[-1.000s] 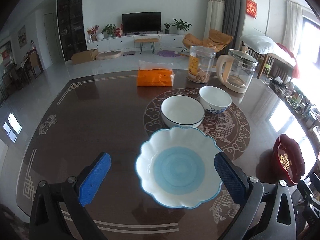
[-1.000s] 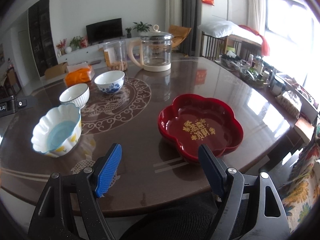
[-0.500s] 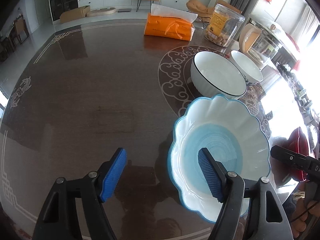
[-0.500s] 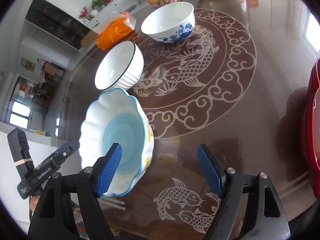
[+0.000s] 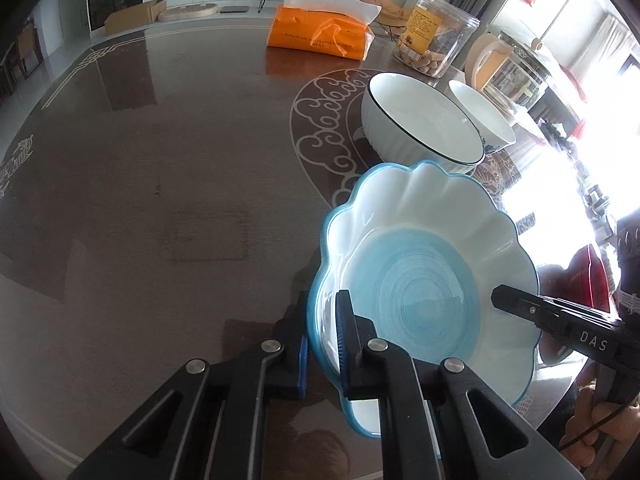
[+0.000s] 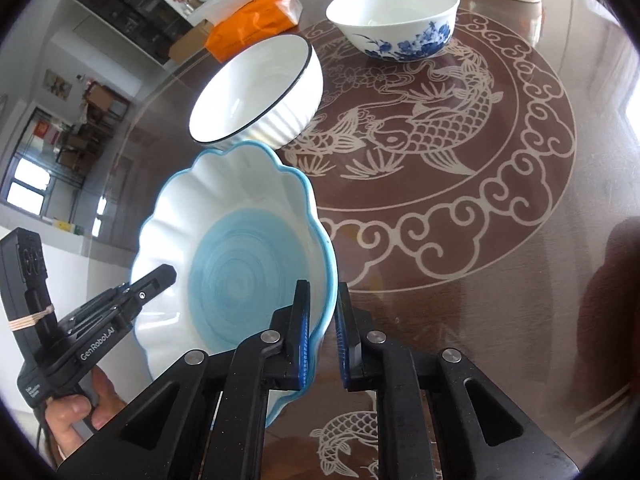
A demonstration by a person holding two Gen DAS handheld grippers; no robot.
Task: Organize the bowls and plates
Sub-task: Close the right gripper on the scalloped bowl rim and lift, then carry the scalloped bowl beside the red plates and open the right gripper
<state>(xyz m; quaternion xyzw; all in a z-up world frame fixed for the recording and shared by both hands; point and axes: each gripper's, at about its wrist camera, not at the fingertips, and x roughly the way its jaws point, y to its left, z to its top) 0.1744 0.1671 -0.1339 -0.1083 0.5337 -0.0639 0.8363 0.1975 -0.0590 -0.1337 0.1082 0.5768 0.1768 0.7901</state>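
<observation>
At the bottom centre of each wrist view, black arms angled steeply down toward the worktop (image 5: 160, 168); left tool (image 5: 322, 344) just closed, blue pads clamping the near-left rim of the scalloped bowl (image 5: 424, 280); right tool (image 6: 323, 338) likewise just closed, pinching the opposite rim. Right of centre in the left view: bowl white-walled, blue-edged, swirled blue centre, beside a black-rimmed white bowl (image 5: 420, 120) and a blue-flowered bowl (image 6: 394, 20).

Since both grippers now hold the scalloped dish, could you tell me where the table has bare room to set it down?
Bare table lies left of the scalloped dish, below the orange pack. Crowded beyond it: black-rimmed bowl, then blue-flowered bowl.
</observation>
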